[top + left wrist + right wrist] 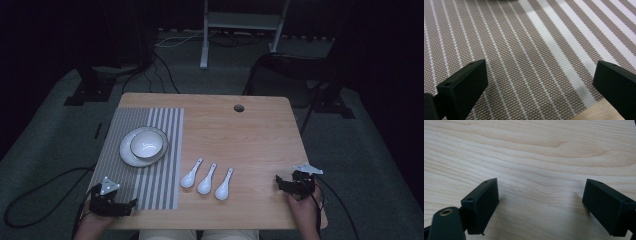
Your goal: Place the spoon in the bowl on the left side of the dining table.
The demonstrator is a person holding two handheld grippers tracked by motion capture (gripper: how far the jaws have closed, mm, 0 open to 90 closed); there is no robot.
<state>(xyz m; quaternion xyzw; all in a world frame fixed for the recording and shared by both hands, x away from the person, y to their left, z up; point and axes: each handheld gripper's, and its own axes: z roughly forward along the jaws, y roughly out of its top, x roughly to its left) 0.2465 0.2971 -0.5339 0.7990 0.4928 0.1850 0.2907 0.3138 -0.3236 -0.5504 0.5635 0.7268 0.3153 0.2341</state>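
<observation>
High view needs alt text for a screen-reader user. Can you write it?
A wooden table holds three white spoons in a row, beside a striped placemat with a bowl on a plate. The left gripper and right gripper rest open at the near corners.

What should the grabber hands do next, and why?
Probably the right gripper should slide left toward the nearest spoon. Both grippers are open and hold nothing, the three spoons lie loose on the bare table, and the bowl on its plate has none.
</observation>
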